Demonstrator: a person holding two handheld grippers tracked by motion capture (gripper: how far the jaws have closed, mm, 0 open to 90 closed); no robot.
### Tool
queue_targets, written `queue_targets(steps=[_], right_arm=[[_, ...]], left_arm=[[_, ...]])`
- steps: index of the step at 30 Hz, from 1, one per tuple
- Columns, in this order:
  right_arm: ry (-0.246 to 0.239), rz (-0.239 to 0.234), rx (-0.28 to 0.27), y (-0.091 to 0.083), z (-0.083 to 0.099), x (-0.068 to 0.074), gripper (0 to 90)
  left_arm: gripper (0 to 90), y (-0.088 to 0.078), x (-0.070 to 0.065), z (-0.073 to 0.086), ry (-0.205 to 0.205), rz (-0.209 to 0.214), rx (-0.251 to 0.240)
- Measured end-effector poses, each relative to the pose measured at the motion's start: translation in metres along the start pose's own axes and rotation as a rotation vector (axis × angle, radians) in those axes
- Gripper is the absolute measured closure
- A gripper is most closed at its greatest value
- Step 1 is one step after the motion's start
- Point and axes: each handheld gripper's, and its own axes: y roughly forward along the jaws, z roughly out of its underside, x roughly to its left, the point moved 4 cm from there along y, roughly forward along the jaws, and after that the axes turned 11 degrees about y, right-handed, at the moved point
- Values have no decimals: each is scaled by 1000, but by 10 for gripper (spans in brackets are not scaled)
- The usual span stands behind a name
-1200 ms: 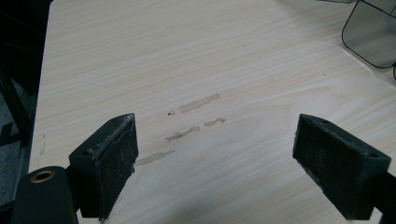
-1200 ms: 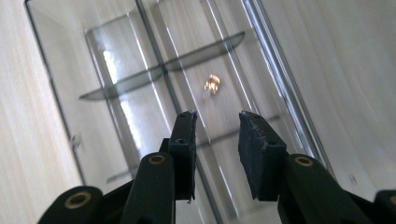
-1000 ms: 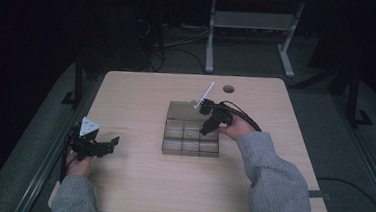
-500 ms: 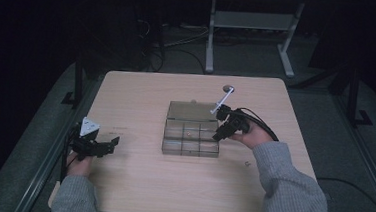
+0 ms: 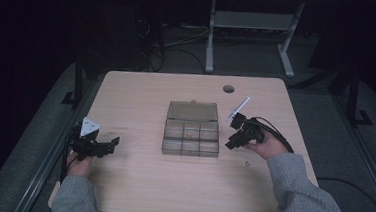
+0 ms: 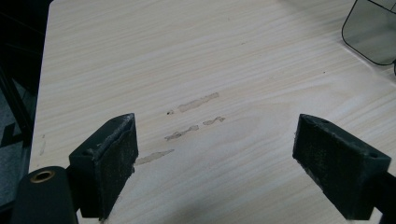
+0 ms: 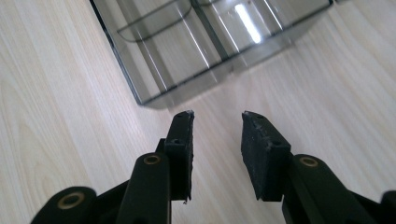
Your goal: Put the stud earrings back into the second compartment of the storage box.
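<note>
Right gripper (image 5: pixel 235 133): just right of the clear box (image 5: pixel 191 130), jaws parted, empty.
Left gripper (image 5: pixel 104 146): well left of the box, jaws wide.

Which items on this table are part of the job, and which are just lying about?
In play:
- clear compartment box, lid open
- small item in its middle compartment
- small piece on the table by the right hand
- right gripper, jaws apart, nothing between them

Lying about:
- left gripper, open, idle at the table edge
- tape marks
- cable hole
</note>
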Motion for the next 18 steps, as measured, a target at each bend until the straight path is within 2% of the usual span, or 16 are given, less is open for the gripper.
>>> queue_targets(steps=[9,18], right_arm=[[26,7,8,-1,28,-6,638],[74,13,19,-1,56,-15,641]], left_arm=[[138,0,0,0,-2,-1,-2],[138,1,-1,0,-4,1,-3]])
